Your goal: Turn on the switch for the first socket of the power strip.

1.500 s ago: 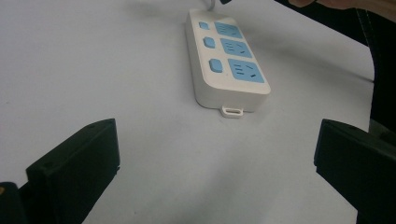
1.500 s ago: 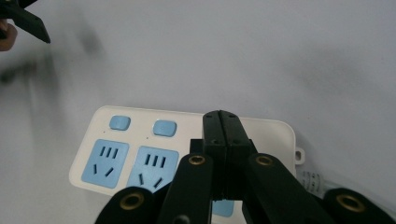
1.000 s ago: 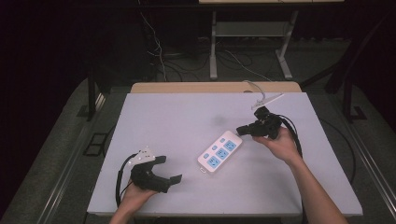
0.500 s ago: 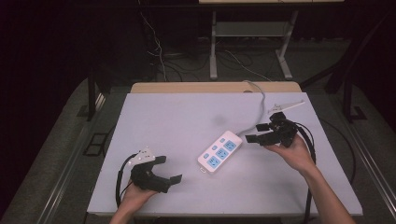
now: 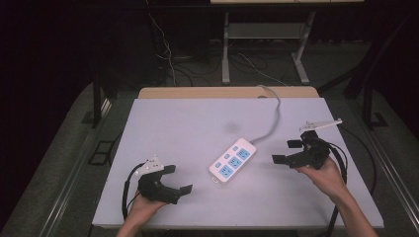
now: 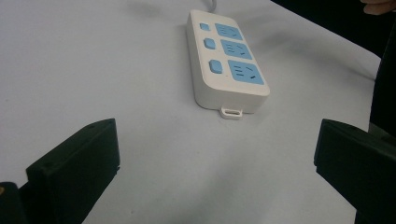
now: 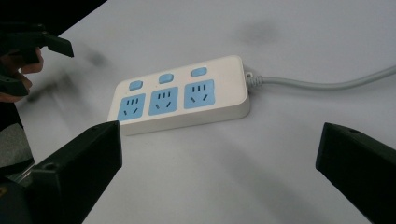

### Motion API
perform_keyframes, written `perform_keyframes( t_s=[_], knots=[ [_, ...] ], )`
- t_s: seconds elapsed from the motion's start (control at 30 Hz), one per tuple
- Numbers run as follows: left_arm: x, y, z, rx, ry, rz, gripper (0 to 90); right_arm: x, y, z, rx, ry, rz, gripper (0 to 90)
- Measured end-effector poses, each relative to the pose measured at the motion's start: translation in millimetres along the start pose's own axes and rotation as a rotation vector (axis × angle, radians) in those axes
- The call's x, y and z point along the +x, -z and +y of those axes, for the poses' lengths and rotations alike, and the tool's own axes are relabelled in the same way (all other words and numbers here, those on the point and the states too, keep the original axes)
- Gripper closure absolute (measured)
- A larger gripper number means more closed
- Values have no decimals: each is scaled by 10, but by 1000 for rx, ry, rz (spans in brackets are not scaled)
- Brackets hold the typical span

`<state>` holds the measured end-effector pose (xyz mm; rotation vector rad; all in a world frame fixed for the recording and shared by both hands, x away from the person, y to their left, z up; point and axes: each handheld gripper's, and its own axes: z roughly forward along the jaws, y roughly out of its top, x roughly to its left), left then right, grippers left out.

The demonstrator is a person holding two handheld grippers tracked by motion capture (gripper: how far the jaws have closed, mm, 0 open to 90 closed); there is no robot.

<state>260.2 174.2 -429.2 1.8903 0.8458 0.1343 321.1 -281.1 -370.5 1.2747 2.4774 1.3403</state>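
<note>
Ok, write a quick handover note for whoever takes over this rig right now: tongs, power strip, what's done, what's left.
Right tongs: open, nothing between the jaws; they have just been opening, and sit right of the power strip, apart from it.
Left tongs: open, empty, near the table's front left.
Power strip: flat mid-table, sockets up and empty; its cable runs off the far edge.
Done: strip released.
Left: cannot tell; probably re-grasp or reposition the strip.
</note>
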Motion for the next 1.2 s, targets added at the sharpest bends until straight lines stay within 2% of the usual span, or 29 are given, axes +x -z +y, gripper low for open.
perform_keyframes(
  t_s=[0.5, 0.8, 0.93, 1.2],
  knots=[
    [-7, 11, -3, -3, 2, 3, 0, 78, 133, -422, -40, -33, -5, 1],
    [-9, 11, -4, -1, -1, 4, 0, 153, 98, -701, -56, -29, -23, 1],
    [-9, 14, -5, -2, 2, 5, 0, 201, 68, -792, -60, -12, -23, 1],
    [-8, 15, -5, -1, 2, 5, 0, 203, 25, -943, -66, -30, -26, 1]
  ],
)
